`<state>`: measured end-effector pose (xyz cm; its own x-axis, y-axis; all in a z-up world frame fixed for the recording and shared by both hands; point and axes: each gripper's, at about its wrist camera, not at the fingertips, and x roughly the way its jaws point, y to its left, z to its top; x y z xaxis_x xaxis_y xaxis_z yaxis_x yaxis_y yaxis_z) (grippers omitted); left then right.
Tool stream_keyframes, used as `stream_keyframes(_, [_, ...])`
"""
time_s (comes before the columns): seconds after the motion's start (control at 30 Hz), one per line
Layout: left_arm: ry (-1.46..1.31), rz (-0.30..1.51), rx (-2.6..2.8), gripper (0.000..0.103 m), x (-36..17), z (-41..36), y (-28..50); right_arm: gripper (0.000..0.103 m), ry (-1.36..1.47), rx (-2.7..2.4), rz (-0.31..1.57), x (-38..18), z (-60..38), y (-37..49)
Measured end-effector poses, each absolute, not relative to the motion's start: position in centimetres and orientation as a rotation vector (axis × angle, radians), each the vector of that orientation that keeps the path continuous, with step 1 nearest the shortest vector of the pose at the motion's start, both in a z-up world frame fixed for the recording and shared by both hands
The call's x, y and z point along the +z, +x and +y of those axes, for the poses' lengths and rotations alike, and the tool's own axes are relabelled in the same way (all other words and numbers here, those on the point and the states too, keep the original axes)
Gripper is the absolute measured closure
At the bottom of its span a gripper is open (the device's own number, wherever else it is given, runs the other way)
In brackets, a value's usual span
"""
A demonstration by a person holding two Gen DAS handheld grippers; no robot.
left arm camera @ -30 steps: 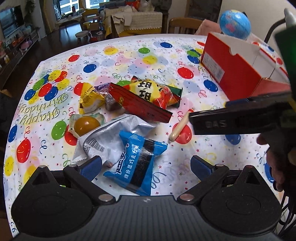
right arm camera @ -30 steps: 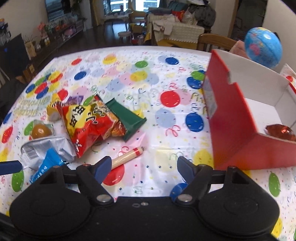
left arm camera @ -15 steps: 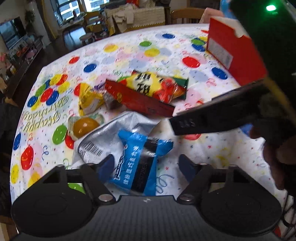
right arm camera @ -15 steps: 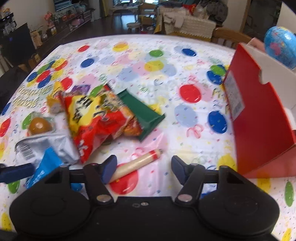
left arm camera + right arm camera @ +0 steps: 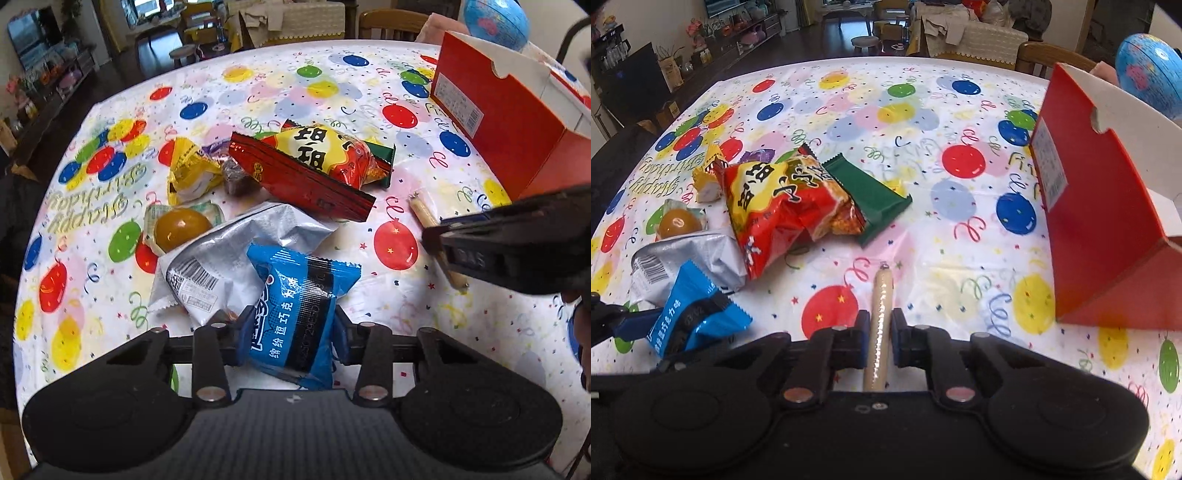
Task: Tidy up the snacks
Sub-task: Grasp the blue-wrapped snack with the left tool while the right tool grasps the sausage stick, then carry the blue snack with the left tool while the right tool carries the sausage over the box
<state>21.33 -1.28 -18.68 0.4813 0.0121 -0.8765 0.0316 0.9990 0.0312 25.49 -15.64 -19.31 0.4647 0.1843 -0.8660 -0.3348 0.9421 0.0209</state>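
Snacks lie in a heap on the balloon-print tablecloth [image 5: 303,88]. My left gripper [image 5: 293,328] is closing, and its blue pads press both sides of a blue snack packet [image 5: 299,295], also seen in the right wrist view [image 5: 698,314]. My right gripper [image 5: 879,339] is shut on a thin beige sausage stick [image 5: 881,306], which points away along the fingers. In the left wrist view the right gripper [image 5: 441,240] covers the middle of the sausage stick [image 5: 423,212]. An open red box [image 5: 1089,229] stands to the right.
The heap holds a red-yellow chip bag [image 5: 325,155], a flat red packet [image 5: 295,177], a silver bag [image 5: 258,236], a green packet [image 5: 871,195], a yellow packet [image 5: 188,170] and a jelly cup [image 5: 181,229]. A globe [image 5: 1148,70] and a chair [image 5: 1045,55] stand behind the box.
Both grippers have closed: the left onto the blue packet, the right onto the sausage stick, which now lies in line with the right fingers.
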Motion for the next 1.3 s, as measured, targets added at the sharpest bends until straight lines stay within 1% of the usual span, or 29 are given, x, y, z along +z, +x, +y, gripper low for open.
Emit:
stream_keyframes(0.1, [0.017, 1.076, 0.007, 0.067, -18.4, -0.8, 21.4, 0.093, -0.15, 0.311, 1.032, -18.8, -16.4, 24.9])
stream_keyframes(0.3, [-0.042, 1.08, 0.021, 0.067, -17.2, -0.2, 20.8, 0.093, -0.112, 0.31, 1.0, -16.7, -17.9, 23.6])
stream_keyframes(0.67, [-0.1, 0.991, 0.015, 0.067, -11.7, -0.9, 18.7, 0.093, -0.074, 0.341, 0.9, -10.8, -20.3, 20.6])
stream_keyframes(1.03, [-0.028, 0.83, -0.037, 0.067, -5.7, -5.4, 18.6, 0.093, -0.048, 0.33, 0.782, -5.3, -24.0, 18.6])
stream_keyframes(1.3, [0.058, 0.739, -0.083, 0.067, -2.7, -10.2, 20.8, 0.093, -0.059, 0.28, 0.713, -3.5, -26.8, 19.3])
